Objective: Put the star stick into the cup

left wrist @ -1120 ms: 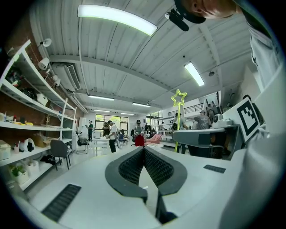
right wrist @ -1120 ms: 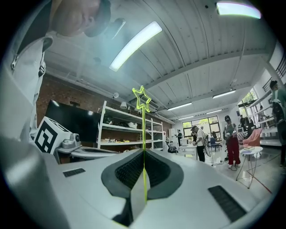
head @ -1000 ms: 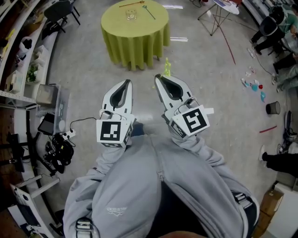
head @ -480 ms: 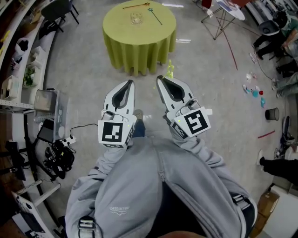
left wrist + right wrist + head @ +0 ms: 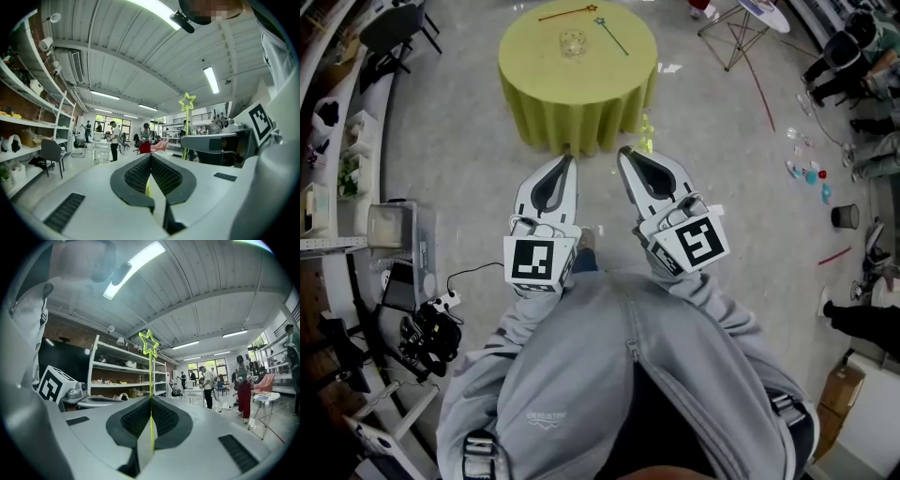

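Note:
The right gripper [image 5: 624, 153] is shut on a thin yellow-green star stick [image 5: 150, 380], which stands straight up out of the closed jaws with its star outline [image 5: 149, 343] on top. In the head view only a bit of the stick [image 5: 645, 137] shows past the jaw tip. The same star [image 5: 187, 101] appears from the left gripper view. My left gripper [image 5: 566, 160] is shut with nothing held, alongside the right one. A clear glass cup [image 5: 573, 41] stands on the round table with a yellow-green cloth [image 5: 577, 94], ahead of both grippers and well apart from them.
Two more sticks lie on the table: a reddish one [image 5: 565, 13] and a green one [image 5: 615, 35]. Shelving, a box [image 5: 381, 225] and cables [image 5: 427, 333] line the left. A folding stand [image 5: 741, 28], people, small items and a black bin [image 5: 843, 217] are at the right.
The view has shifted slightly toward the table, and both grippers sit a little higher in the picture, closer to the cloth's edge. The right gripper's hold on the star stick is unchanged.

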